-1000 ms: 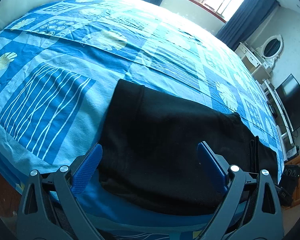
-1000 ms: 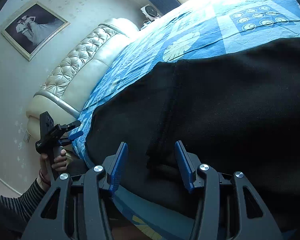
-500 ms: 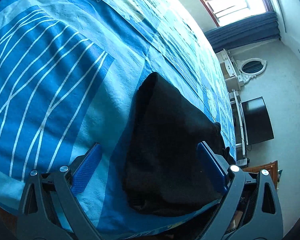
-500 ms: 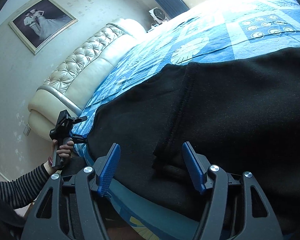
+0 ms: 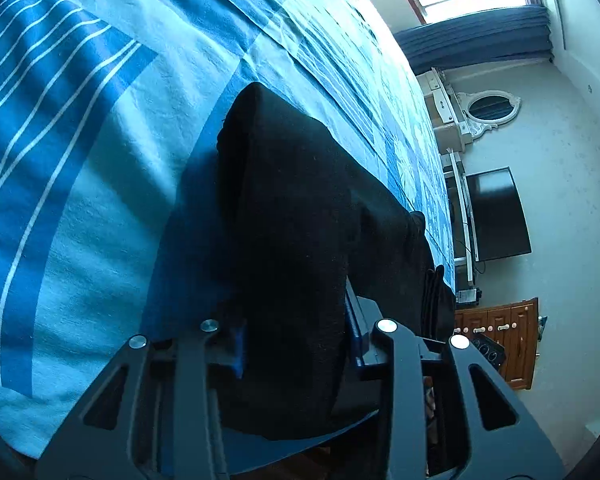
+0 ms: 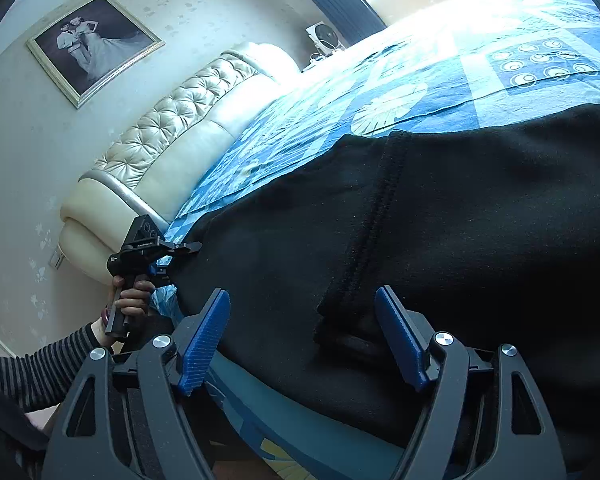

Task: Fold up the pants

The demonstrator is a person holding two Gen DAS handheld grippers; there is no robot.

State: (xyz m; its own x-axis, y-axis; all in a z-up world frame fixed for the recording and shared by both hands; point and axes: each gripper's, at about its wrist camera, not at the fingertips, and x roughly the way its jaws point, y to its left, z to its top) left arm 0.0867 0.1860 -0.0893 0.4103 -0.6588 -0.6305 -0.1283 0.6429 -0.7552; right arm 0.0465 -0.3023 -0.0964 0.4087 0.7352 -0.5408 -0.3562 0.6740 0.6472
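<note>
Black pants [image 5: 300,200] lie flat near the front edge of a bed with a blue patterned cover [image 5: 80,160]. My left gripper [image 5: 296,340] is closing on one end of the pants; the fabric fills the gap between its jaws and hides most of the blue pads. In the right wrist view that same left gripper [image 6: 176,258] sits at the pants' far left end. My right gripper [image 6: 302,336] is opening, its blue pads wide apart over the pants [image 6: 460,220] beside a stitched seam, with no pad pressing on the cloth.
A person's hand [image 6: 128,296] in a striped sleeve [image 6: 40,360] holds the left gripper. A cream tufted headboard [image 6: 172,132] and framed picture [image 6: 96,46] stand behind. A TV [image 5: 496,216], oval mirror [image 5: 488,108] and wooden cabinet [image 5: 500,344] stand past the bed.
My left gripper dropped and tilted down onto the pants' end, and its wide jaws closed on the fabric. My right gripper's jaws spread wider while staying in place.
</note>
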